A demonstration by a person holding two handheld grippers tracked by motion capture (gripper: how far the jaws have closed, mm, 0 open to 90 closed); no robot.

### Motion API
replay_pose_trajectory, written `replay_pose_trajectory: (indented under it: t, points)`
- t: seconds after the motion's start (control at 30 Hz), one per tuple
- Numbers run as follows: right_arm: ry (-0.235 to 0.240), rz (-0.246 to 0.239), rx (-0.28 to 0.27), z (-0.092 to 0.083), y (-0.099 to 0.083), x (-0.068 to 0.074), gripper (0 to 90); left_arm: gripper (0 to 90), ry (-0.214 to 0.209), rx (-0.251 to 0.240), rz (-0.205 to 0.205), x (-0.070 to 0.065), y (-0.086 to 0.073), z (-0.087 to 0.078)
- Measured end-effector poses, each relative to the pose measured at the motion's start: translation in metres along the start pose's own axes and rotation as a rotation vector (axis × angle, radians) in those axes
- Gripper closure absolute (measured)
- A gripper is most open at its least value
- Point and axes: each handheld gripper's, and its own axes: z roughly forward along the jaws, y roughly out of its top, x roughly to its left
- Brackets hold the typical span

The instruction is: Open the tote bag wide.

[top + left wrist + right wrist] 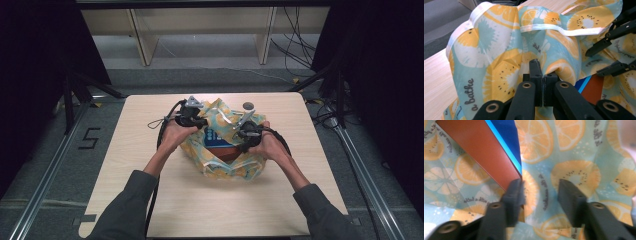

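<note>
On the pale wooden table, the left gripper clamps the fruit-print cloth to lift it around the box, while the right gripper gapes empty.

Box half-hidden inside the cloth

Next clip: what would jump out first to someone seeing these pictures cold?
The bright fruit-print cloth bag, yellow citrus slices on pale blue, sits mid-table with both hands at it. The left gripper is shut on a fold of its fabric, lifting that side. A red-brown box with a blue face lies inside the bag, and the right gripper stands open beside its corner, nothing pinched between the jaws.
</note>
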Motion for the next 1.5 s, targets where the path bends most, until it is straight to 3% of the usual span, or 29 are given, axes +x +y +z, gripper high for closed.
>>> replay_pose_trajectory:
  t: [0.07, 0.13, 0.17, 0.2, 0.33, 0.4, 0.47, 0.57, 0.67, 0.77, 0.8, 0.83, 0.9, 0.97, 1.07, 1.13, 1.2, 1.3, 1.4, 1.47, 1.5]
  points:
    - [0.009, 0.006, -0.008, 0.000, -0.001, -0.004, 76.1, 88.6, -0.005, 0.007, 0.001, 0.000, -0.001, 0.000]
    - [-0.023, -0.003, -0.004, -0.002, -0.002, -0.007, 86.8, 88.6, -0.014, 0.012, 0.009, -0.001, -0.001, -0.001]
    - [-0.029, -0.014, -0.028, -0.003, -0.002, -0.010, 90.0, 88.7, -0.028, 0.008, 0.012, 0.000, -0.002, -0.002]
    - [-0.033, -0.009, -0.045, -0.005, -0.002, -0.011, 90.0, 88.8, -0.043, 0.001, -0.008, -0.001, -0.003, -0.003]
    - [-0.037, 0.013, -0.096, -0.020, -0.004, -0.014, 90.0, 89.1, -0.063, -0.002, 0.010, -0.004, -0.008, -0.010]
    - [-0.039, 0.017, -0.128, -0.030, -0.007, -0.017, 90.0, 89.1, -0.088, -0.024, -0.007, -0.005, -0.011, -0.017]
    - [-0.023, 0.055, -0.161, -0.040, -0.011, -0.017, 90.0, 89.2, -0.099, -0.027, 0.021, -0.009, -0.011, -0.023]
    - [-0.006, 0.104, -0.190, -0.059, -0.018, -0.014, 90.0, 89.2, -0.107, -0.059, 0.025, -0.012, -0.012, -0.034]
    - [0.025, 0.054, -0.247, -0.081, -0.022, -0.011, 90.0, 89.2, -0.138, -0.089, 0.008, -0.011, -0.011, -0.046]
    - [0.000, 0.047, -0.300, -0.100, -0.020, -0.011, 90.0, 89.2, -0.180, -0.148, -0.045, -0.006, -0.008, -0.054]
    - [-0.009, 0.032, -0.313, -0.103, -0.017, -0.013, 90.0, 89.2, -0.179, -0.155, -0.053, -0.004, -0.006, -0.055]
    - [-0.025, 0.055, -0.314, -0.106, -0.015, -0.015, 90.0, 89.1, -0.171, -0.157, -0.054, 0.000, -0.005, -0.054]
    - [-0.042, 0.073, -0.309, -0.103, -0.007, -0.023, 90.0, 88.7, -0.093, -0.130, -0.039, 0.008, -0.002, -0.047]
    - [-0.061, 0.106, -0.284, -0.090, 0.001, -0.032, 90.0, 88.4, -0.054, -0.084, -0.048, 0.016, -0.003, -0.031]
    - [-0.105, 0.129, -0.203, -0.059, 0.012, -0.044, 90.0, 88.2, 0.030, 0.042, -0.001, 0.026, -0.010, -0.003]
    - [-0.114, 0.161, -0.161, -0.037, 0.014, -0.051, 90.0, 88.0, 0.045, 0.088, -0.028, 0.032, -0.019, 0.015]
    - [-0.108, 0.162, -0.102, -0.020, 0.014, -0.058, 90.0, 87.9, 0.063, 0.123, -0.030, 0.036, -0.025, 0.028]
    - [-0.097, 0.188, -0.067, -0.002, 0.011, -0.060, 90.0, 87.5, 0.076, 0.149, -0.031, 0.037, -0.031, 0.039]
    - [-0.087, 0.200, -0.062, 0.009, 0.006, -0.061, 90.0, 87.1, 0.087, 0.171, -0.027, 0.038, -0.033, 0.044]
    - [-0.093, 0.214, -0.066, 0.006, 0.004, -0.056, 86.8, 87.3, 0.097, 0.182, -0.037, 0.039, -0.033, 0.046]
    - [-0.070, 0.231, -0.071, 0.002, 0.004, -0.054, 85.9, 87.3, 0.094, 0.185, -0.049, 0.041, -0.034, 0.047]
